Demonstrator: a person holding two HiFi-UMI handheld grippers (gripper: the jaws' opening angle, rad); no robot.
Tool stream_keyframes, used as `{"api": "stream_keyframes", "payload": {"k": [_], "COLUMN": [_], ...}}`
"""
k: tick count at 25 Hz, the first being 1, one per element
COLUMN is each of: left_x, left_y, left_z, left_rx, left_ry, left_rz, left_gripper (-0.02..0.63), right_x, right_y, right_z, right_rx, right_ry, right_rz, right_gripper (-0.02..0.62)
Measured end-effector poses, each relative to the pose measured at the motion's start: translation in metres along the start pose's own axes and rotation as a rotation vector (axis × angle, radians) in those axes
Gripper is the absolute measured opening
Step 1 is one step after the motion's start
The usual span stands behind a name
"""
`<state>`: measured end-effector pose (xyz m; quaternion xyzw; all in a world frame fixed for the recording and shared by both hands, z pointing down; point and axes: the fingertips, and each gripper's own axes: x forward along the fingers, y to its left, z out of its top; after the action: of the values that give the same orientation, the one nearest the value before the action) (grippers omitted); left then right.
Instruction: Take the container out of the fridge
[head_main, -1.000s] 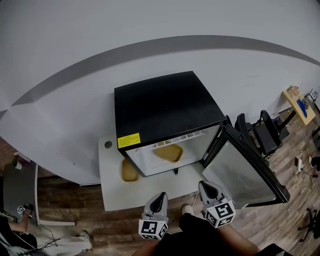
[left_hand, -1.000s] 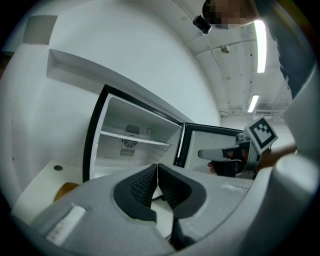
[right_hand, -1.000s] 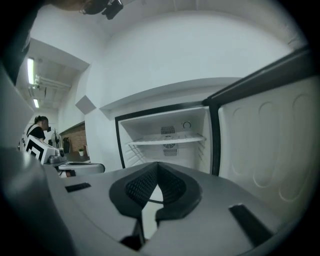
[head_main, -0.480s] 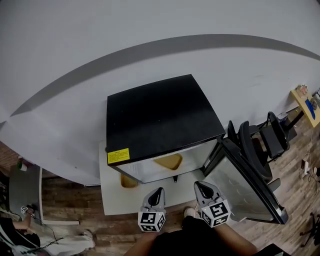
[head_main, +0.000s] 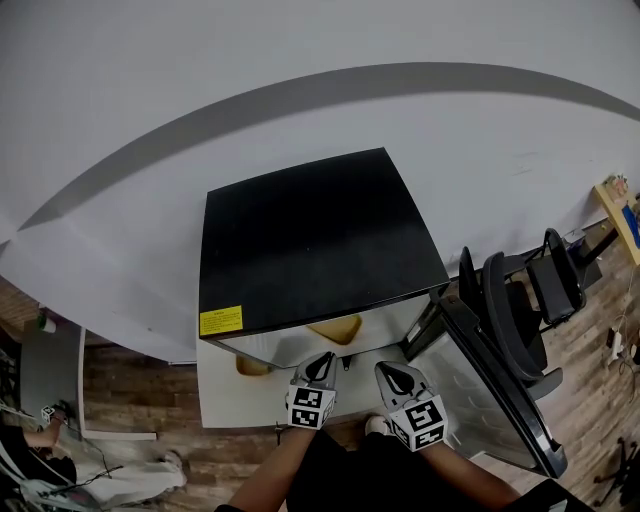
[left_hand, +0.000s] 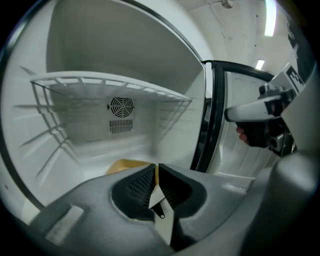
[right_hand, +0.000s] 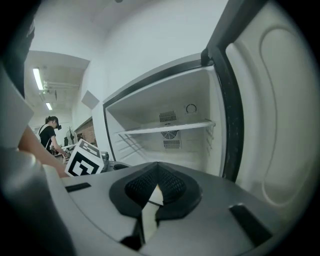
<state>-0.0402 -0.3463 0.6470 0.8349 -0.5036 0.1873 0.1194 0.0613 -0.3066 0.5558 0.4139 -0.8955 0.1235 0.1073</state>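
Both sets of jaws closed, nothing held. Left gripper (head_main: 322, 359) and right gripper (head_main: 386, 369) side by side before open fridge (head_main: 310, 240). Yellow container (head_main: 338, 328) on fridge floor, just beyond left gripper tips, untouched.

The right gripper (right_hand: 157, 167) points into the open fridge (right_hand: 165, 100), its jaws pressed together with nothing between them. Inside the fridge a white wire shelf (right_hand: 167, 128) spans the upper part, and a round fan vent (right_hand: 170, 135) sits on the fridge's back wall just under that shelf. The door (right_hand: 280, 115) stands swung out at the fridge's right, its pale inner liner facing the camera. Left of the fridge a marker cube (right_hand: 86, 159) shows, and farther left a person (right_hand: 49, 132) stands under ceiling lights (right_hand: 38, 79).
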Motion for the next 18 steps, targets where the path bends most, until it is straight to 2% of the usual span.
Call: {"api": "stream_keyframes", "payload": {"k": [3, 7, 10, 18], "left_x": [0.019, 0.038, 0.045, 0.078], "left_y": [0.003, 0.015, 0.017, -0.006], "left_z": [-0.009, -0.025, -0.037, -0.047], "left_rx": [0.034, 0.079, 0.123, 0.256], "left_ry": [0.044, 0.122, 0.168, 0.236], "left_rz": [-0.022, -0.047, -0.096, -0.211], "left_gripper": [0.032, 0.108, 0.153, 0.175], "right_x": [0.003, 0.009, 0.011, 0.016], "right_y": [-0.002, -0.009, -0.008, -0.014], "right_z": [-0.005, -0.006, -0.005, -0.011], "right_rx": [0.014, 0.023, 0.043, 0.071], "right_ry": [0.021, 0.032, 0.030, 0.044], "right_rz": [-0.002, -0.032, -0.052, -0.099], "right_gripper": [-0.004, -0.004, -0.003, -0.003]}}
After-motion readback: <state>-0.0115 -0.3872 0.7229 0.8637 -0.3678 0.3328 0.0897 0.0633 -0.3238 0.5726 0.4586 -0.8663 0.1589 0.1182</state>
